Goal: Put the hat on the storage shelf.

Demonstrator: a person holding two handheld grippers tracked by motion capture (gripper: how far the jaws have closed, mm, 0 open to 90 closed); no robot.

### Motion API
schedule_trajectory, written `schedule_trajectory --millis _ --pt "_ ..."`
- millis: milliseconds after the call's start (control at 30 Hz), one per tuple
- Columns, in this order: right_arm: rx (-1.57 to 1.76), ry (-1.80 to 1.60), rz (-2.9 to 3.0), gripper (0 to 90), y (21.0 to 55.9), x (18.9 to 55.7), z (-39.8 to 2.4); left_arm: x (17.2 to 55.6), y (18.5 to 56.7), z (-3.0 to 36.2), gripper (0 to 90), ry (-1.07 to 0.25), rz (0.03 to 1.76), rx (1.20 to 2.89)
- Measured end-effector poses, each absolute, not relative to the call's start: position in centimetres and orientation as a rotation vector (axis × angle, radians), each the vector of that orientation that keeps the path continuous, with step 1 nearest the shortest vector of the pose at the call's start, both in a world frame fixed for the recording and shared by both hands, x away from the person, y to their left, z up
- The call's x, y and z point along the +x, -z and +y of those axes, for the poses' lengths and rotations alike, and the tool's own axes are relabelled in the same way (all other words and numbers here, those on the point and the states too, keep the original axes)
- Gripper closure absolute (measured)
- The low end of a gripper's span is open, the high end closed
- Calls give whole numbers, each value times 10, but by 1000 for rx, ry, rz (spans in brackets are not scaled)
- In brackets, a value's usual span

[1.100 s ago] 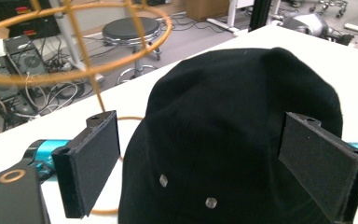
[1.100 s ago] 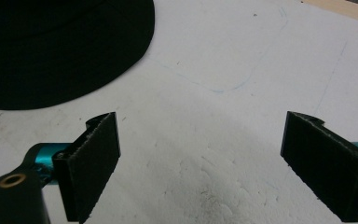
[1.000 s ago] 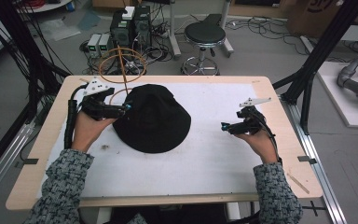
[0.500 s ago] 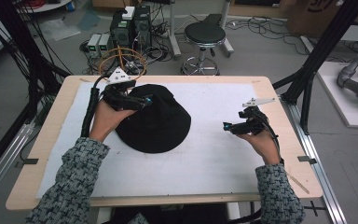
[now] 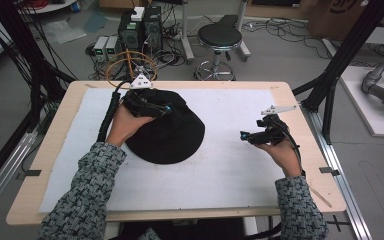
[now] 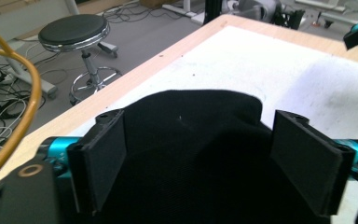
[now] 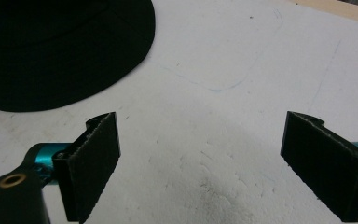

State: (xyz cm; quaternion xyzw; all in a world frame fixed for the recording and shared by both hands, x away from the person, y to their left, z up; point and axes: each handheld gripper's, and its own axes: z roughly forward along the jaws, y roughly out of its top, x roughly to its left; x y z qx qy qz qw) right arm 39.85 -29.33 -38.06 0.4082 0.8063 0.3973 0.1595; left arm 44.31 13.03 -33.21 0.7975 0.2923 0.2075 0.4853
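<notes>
**Black hat on a white mat, both grippers spread wide**

White matting (image 5: 240, 165), slightly scuffed and faintly pencilled, is covering most of a pale wooden table (image 5: 300, 95) whose bare edge is showing as a thin frame all round.

Starting from the tools: the left gripper (image 5: 147, 105) is sitting over the far left part of a black fabric hat (image 5: 172, 137), its flat, matte black pads (image 6: 103, 161) standing wide apart with teal fittings at their bases. In the left gripper view the hat's soft, finely woven cloth is rising in a rounded hump between the two pads; whether the pads are touching the cloth I cannot tell. The left hand (image 5: 125, 125) is resting on the hat's left side.

The right gripper (image 5: 260, 134) is hovering low over bare mat near the table's right side, well apart from the hat. Its jaws are also spread wide, with nothing between them but the grainy white surface; the right gripper view is showing the ribbed inner face of one pad (image 7: 98, 158) and the hat's curved brim edge (image 7: 74, 56) at upper left.

Moving outward, open mat is lying in front of the hat and between it and the right gripper. Beyond the far edge, a round black stool (image 5: 219, 37) on a chrome base, a yellow-orange hoop (image 5: 130, 65) and tangled cables are occupying the grey floor.
</notes>
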Motion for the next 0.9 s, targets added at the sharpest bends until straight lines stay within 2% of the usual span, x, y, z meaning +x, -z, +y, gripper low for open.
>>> schedule_trajectory --millis 200,300,333,367,900 --pt "1175 -1140 2297 116 380 398 -294 445 335 133 312 -499 700 1947" --pt "1167 -1140 2297 116 380 398 -294 445 336 133 383 -508 690 1957" --pt "1167 -1137 2297 116 380 398 -294 445 336 133 437 -508 685 1957" --pt "1167 -1137 2297 116 380 398 -294 445 337 134 437 -505 681 1964" --pt "1172 -1138 2292 116 380 399 -295 445 335 137 846 -501 629 1971"
